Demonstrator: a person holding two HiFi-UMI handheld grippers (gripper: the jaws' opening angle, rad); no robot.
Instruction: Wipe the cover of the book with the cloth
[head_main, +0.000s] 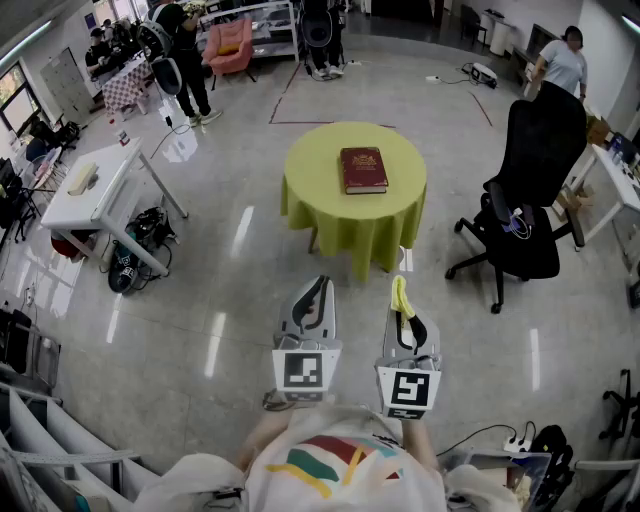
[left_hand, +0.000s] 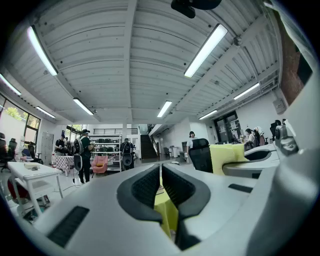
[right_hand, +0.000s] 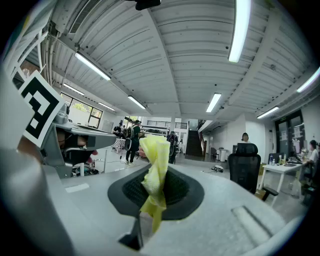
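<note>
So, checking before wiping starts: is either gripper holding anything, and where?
The right gripper pinches the yellow cloth by a bunched fold; the left gripper is shut, empty.

dark red book (head_main: 363, 169), yellow-green tablecloth (head_main: 355, 218), yellow cloth (head_main: 401, 296), black chair (head_main: 538, 150)

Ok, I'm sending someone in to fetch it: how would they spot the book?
In the middle of the floor stands a round table draped in yellow-green, beside a black office chair. The book lies flat on its top, the only thing there, with a dark red cover and gold decoration.
</note>
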